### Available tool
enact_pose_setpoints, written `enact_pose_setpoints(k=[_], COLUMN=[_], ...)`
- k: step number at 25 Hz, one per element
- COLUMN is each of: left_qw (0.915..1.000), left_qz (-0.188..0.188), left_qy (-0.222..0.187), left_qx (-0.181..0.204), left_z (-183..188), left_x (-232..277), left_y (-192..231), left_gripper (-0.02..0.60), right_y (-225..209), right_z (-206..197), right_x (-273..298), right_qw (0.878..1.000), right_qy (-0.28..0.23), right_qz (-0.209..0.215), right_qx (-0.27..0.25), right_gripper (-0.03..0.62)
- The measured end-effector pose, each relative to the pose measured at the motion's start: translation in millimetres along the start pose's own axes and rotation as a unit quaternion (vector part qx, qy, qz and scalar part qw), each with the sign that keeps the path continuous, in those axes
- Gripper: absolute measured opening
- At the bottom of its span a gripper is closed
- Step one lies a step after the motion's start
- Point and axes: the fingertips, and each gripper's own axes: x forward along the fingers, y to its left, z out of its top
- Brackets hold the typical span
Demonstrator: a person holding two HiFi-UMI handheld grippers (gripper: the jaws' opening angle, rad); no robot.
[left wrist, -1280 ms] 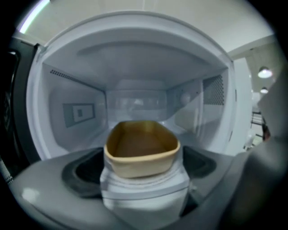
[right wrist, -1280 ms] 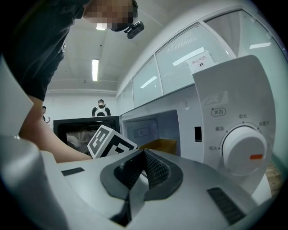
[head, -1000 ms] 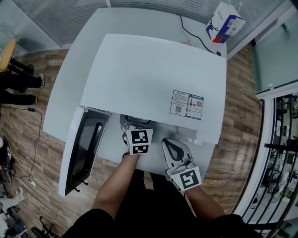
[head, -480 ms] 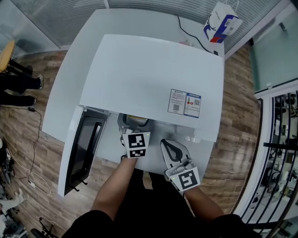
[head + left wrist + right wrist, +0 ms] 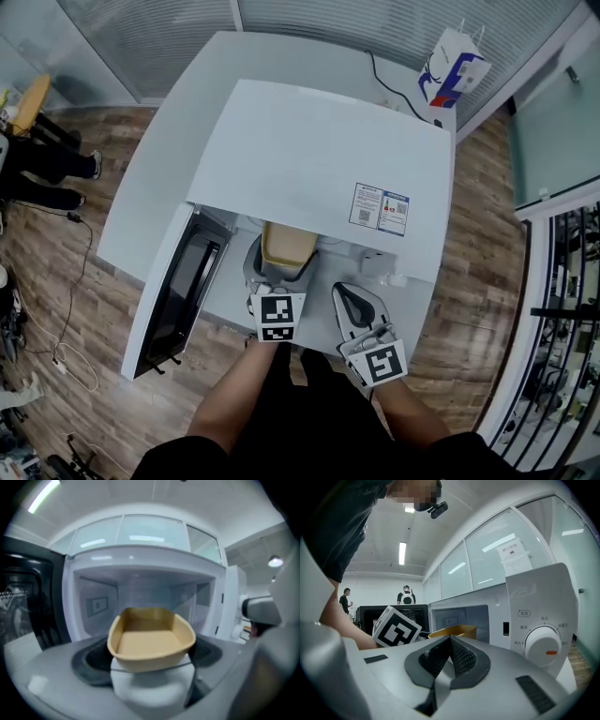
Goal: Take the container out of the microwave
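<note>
The tan, empty container point(image 5: 286, 246) sits in front of the white microwave's point(image 5: 319, 159) open mouth, level, clear of the cavity point(image 5: 140, 592). My left gripper point(image 5: 279, 265) is shut on it, its wide-set jaws gripping the container's point(image 5: 150, 639) two sides. The microwave door point(image 5: 183, 291) hangs open to the left. My right gripper point(image 5: 347, 295) is shut and empty, held to the right of the container in front of the control panel. In the right gripper view the closed jaws point(image 5: 450, 641) sit low, with the container's rim point(image 5: 452, 631) just beyond them.
The microwave stands on a white table point(image 5: 159, 159) with a white and blue bag point(image 5: 452, 56) at the far right corner. The control dial point(image 5: 542, 646) is to the right of the cavity. People stand on the wood floor at the left point(image 5: 47, 173).
My left gripper has drawn back toward me with the container, which now shows outside the microwave's front edge. The right gripper has stayed put.
</note>
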Motion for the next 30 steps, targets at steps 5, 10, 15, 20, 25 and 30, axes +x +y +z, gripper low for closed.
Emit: enact_pose_setpoints(k=[5, 10, 15, 20, 25, 30], left_qw=[0.9998, 1.0, 1.0, 0.9998, 0.999, 0.9973], left_qz=[-0.001, -0.005, -0.006, 0.0, 0.01, 0.014], left_qy=[-0.01, -0.005, -0.005, -0.021, -0.042, -0.071], left_qx=[-0.015, -0.002, 0.006, 0.004, 0.009, 0.014], left_z=[0.7, -4.5, -6.6, 4.5, 20.9, 47.5], left_x=[-30.7, -57.3, -89.6, -119.6, -137.5, -150.4], left_y=[-5.7, -13.4, -15.0, -17.6, -16.8, -16.8], left_gripper=[0.483, 0.483, 0.483, 0.483, 0.483, 0.483], right_y=[-1.2, -3.6, 15.5, 32.7, 36.8, 33.6], right_z=[19.3, 39.4, 48.2, 53.1, 71.2, 98.9], right_x=[-6.7, -10.2, -15.2, -20.2, -22.0, -21.6], right_qw=[1.0, 0.999, 0.999, 0.998, 0.996, 0.992], right_qy=[-0.018, -0.038, -0.048, -0.053, -0.076, -0.112], right_qz=[-0.003, -0.001, 0.016, 0.031, 0.031, 0.019], right_qx=[-0.008, -0.02, -0.018, -0.023, -0.036, -0.057], right_gripper=[-0.002, -0.002, -0.002, -0.002, -0.002, -0.002])
